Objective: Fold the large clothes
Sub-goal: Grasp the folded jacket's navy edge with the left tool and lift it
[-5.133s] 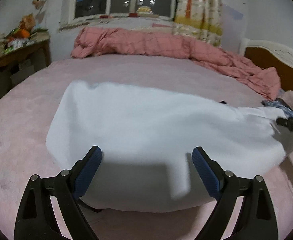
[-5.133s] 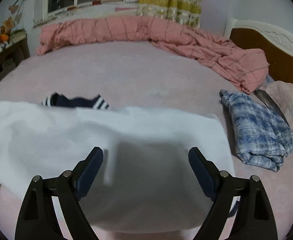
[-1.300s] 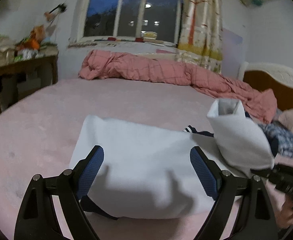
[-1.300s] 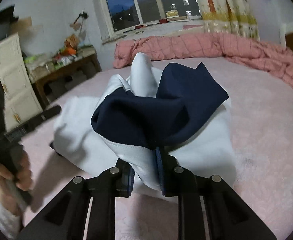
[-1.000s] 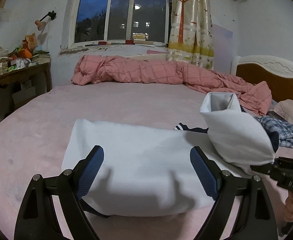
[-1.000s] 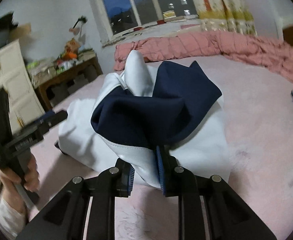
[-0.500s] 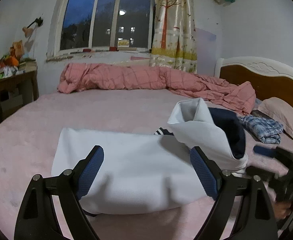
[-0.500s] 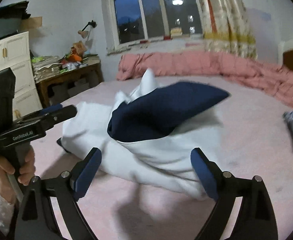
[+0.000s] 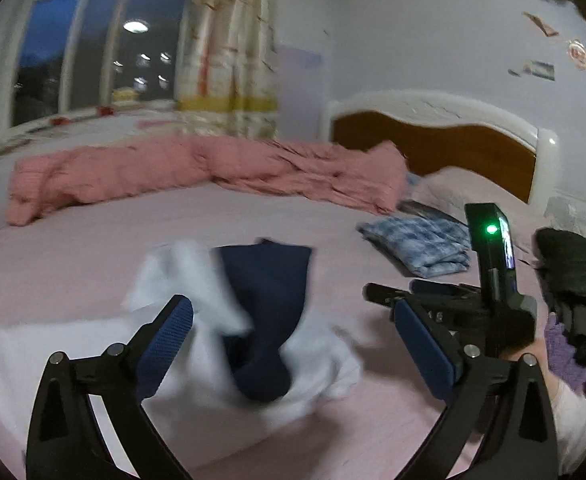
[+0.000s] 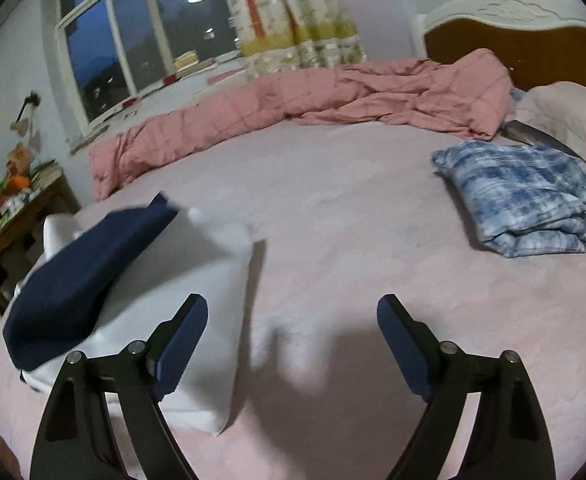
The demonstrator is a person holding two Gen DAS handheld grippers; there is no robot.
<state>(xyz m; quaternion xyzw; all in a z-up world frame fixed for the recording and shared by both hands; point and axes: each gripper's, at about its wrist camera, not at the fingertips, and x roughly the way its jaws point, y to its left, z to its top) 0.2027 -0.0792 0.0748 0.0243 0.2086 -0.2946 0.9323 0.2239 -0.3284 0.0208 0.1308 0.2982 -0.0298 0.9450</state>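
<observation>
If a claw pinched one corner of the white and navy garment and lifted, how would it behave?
The garment would probably sag and unfold: it is soft cloth, lying in loose folds with its navy panel flopped over. It is likely light for its bulk. It may drag rather than slide on the fuzzy pink bedcover.

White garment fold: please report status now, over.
Left gripper open, right gripper open, both empty. White garment on the bed, navy part flopped on top. Blue plaid shirt lies apart, not in the way.
</observation>
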